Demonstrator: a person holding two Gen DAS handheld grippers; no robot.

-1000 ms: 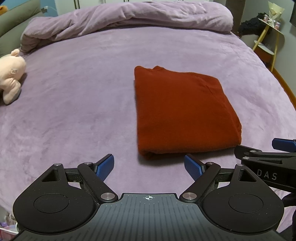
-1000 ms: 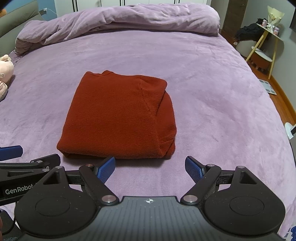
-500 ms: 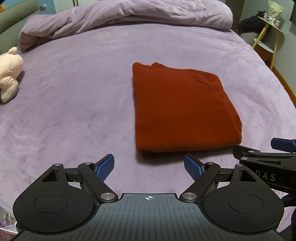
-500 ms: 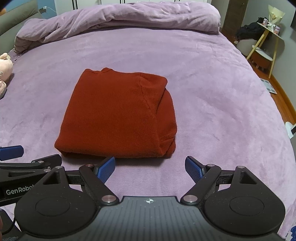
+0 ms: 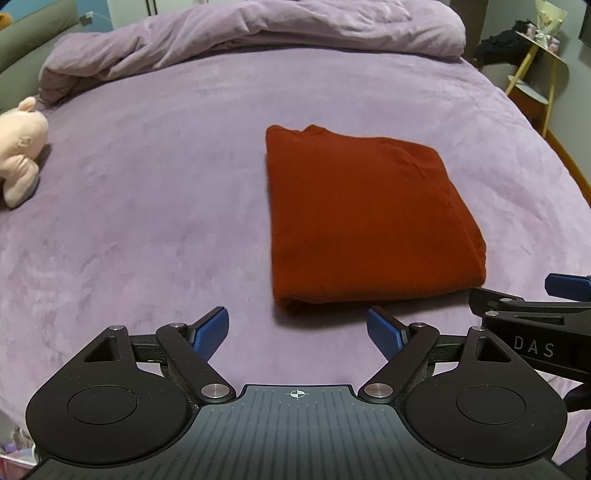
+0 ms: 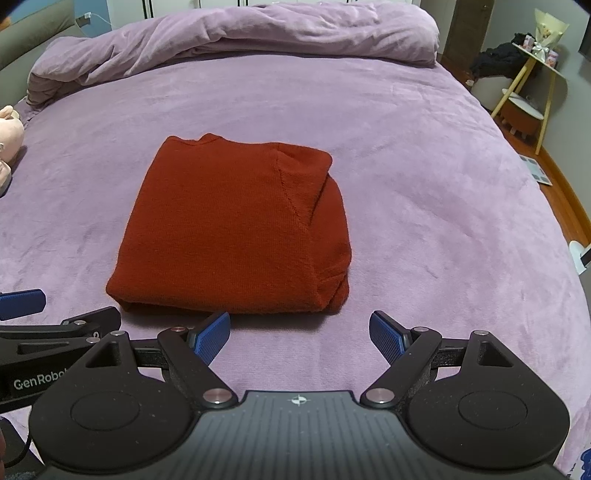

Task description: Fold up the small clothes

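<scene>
Plainly, neither tool is gripping anything: the left gripper (image 5: 297, 326) has its blue pads (image 5: 210, 328) spread wide over bare bedding, and the right gripper (image 6: 300, 329) shows the same wide gap with nothing between its fingers. Both hang just short of the near edge of the rust-red sweater (image 6: 236, 232), side by side, each one's side showing at the margin of the other's view. That stance, apart from the cloth and angled down at it, reads to me as a pause to check the result or a stepping-off point, not an approach to a corner. The sweater itself lies as a compact, roughly square bundle, its folded edge nearest the tools and its layered side to the right, where a tucked sleeve seems to bulge a little. It sits out on the open middle of the purple bed cover (image 5: 147, 221), presumably because that flat, soft surface gives room to fold. Farther off, a rumpled duvet (image 6: 236, 33) is pushed to the head of the bed, and a pink plush toy (image 5: 18, 147) rests at the left edge, well apart from the work.
</scene>
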